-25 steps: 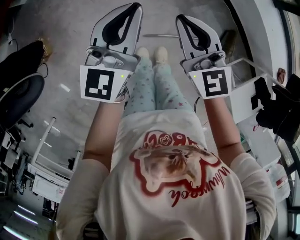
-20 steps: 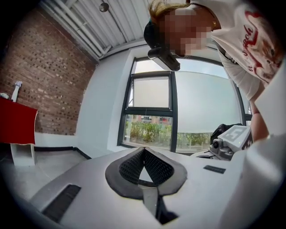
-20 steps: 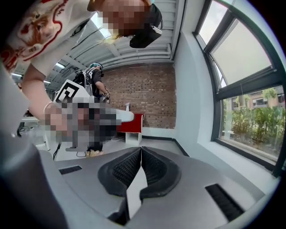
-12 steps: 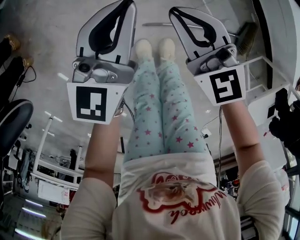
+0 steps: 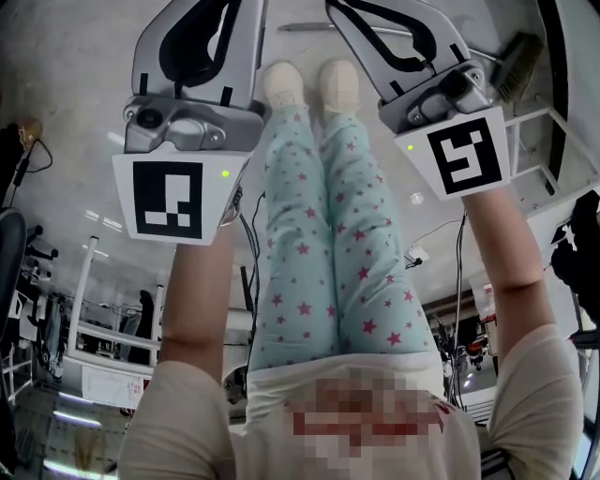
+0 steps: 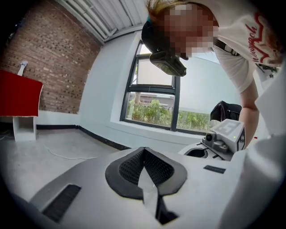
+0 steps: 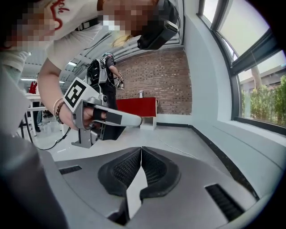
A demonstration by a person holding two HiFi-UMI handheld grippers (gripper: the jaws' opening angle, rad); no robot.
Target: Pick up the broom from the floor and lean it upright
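carries the left gripper (image 5: 230, 33) with its jaws pressed together, ribbed black pads (image 6: 128, 167) meeting at the tips in the left gripper view and pinching nothing. carries the right gripper (image 5: 375, 28) the same way, pads (image 7: 153, 167) closed on each other with only pale floor seen through the slot behind them. holds both out in front on stretched arms, side by side and apart, marker cubes (image 5: 169, 197) turned toward the head camera, jaws aimed forward and slightly downward on either side of star-printed trousers (image 5: 319, 244) and pale shoes (image 5: 281, 82). wraps the left hand (image 7: 71, 114) round its grip, beaded bracelet (image 7: 57, 112) at the wrist, as seen from the right gripper view. touches nothing with either pair of jaws. finds the broom (image 5: 518, 61) lying flat on the grey floor (image 5: 75, 66) beyond the shoes: thin handle (image 5: 302, 26) running crosswise just past the toes and passing behind the right gripper in the head view, bristle head (image 5: 514, 70) out to that gripper's right, near the picture's edge. puts the broom closer to the right gripper than to the left, and apart from both.
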